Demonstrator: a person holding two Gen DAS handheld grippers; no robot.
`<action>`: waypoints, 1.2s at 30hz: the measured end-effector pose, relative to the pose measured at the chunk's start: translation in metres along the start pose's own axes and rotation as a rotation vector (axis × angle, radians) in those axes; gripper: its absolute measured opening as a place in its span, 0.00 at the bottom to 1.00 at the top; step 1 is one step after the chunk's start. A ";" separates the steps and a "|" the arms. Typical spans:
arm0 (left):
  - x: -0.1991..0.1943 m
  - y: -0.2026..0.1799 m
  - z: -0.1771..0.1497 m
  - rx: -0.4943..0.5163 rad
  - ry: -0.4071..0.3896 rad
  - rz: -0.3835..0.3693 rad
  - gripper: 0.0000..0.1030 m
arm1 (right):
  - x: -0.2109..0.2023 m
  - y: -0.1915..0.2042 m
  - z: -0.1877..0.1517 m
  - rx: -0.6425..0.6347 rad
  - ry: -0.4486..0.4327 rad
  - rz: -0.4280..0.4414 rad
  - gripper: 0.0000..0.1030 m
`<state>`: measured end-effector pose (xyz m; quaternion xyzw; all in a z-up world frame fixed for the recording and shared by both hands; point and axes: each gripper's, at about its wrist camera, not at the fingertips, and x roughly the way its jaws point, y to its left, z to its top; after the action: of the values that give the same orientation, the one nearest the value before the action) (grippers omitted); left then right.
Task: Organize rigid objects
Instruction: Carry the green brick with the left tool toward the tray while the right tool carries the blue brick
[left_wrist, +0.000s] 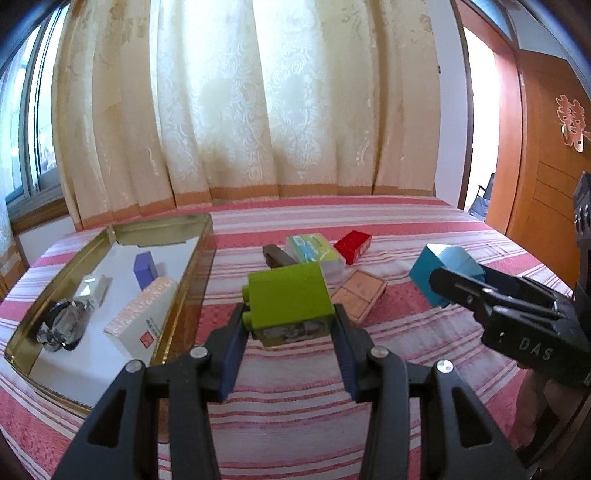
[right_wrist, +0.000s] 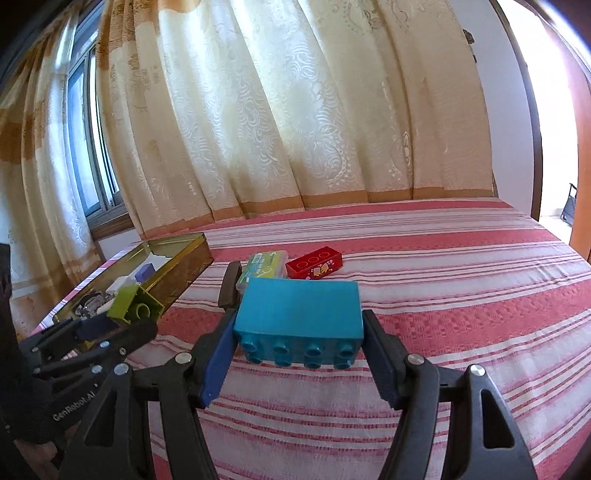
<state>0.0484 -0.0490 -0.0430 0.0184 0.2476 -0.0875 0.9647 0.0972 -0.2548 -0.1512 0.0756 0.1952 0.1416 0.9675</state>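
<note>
Striped pink bedspread (right_wrist: 443, 266) covers the work surface, with cream curtains (left_wrist: 258, 110) behind. Left gripper (left_wrist: 290, 328) is raised above the bedspread beside the gold tin (left_wrist: 192, 266), fingers clamped on the green block (left_wrist: 288, 301), whose studs face left. Right gripper (right_wrist: 299, 345) is raised to its right, fingers clamped on the ends of the blue block (right_wrist: 299, 314); its long axis runs crosswise between the fingers, studs facing the camera. A red block (right_wrist: 314, 263) lies beyond.

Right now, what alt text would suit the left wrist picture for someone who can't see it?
The left claw grips a green toy brick above a pink striped bedspread. A gold tin of small boxes lies left; the right claw holds a blue brick.
</note>
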 end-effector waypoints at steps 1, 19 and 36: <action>-0.001 0.000 0.000 0.003 -0.006 0.004 0.43 | -0.001 0.001 0.000 -0.004 -0.007 0.000 0.65; -0.016 0.014 -0.003 -0.005 -0.090 0.039 0.43 | -0.007 0.020 -0.005 -0.038 -0.055 0.007 0.65; -0.027 0.032 -0.007 -0.051 -0.144 0.067 0.43 | -0.010 0.041 -0.008 -0.067 -0.085 0.035 0.65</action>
<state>0.0275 -0.0124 -0.0361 -0.0043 0.1790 -0.0498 0.9826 0.0755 -0.2183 -0.1467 0.0526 0.1476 0.1615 0.9743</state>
